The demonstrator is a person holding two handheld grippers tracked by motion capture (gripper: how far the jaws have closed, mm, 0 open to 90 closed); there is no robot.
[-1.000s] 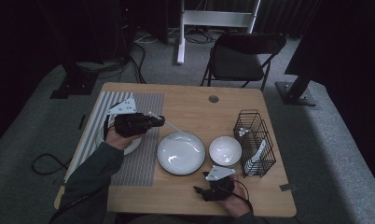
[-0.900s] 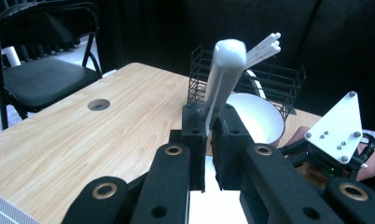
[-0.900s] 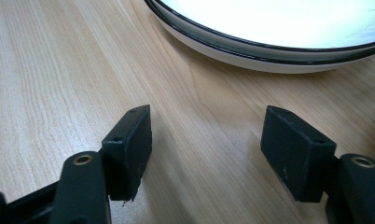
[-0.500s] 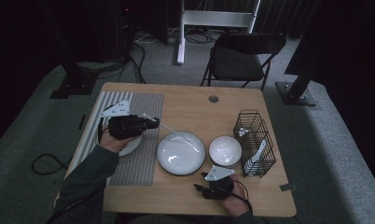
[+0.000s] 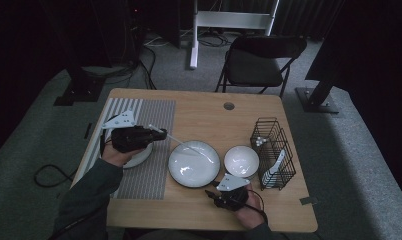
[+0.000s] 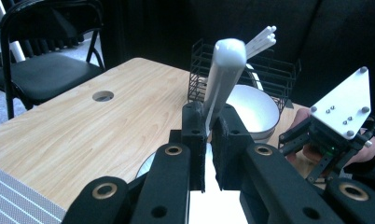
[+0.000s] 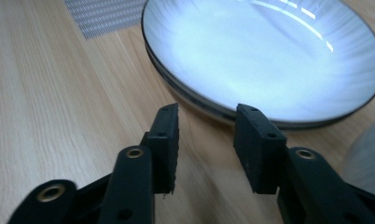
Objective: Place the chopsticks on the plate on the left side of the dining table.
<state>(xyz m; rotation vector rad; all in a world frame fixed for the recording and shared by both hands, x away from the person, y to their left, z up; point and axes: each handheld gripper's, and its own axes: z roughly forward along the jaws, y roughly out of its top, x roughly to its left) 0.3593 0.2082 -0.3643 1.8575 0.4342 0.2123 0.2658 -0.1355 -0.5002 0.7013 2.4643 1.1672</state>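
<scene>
The left gripper (image 5: pixel 156 133) was clenched on a white spoon (image 6: pixel 225 77), handle pointing toward the plate (image 5: pixel 194 163). The right gripper (image 7: pixel 206 116) (jaws empty, just closing) sat nearer, the rim just ahead of its tips.

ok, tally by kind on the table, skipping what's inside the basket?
Round white dishes: 3
Wire basket: 1
Striped mat: 1
Held white utensil: 1
Total: 6
</scene>
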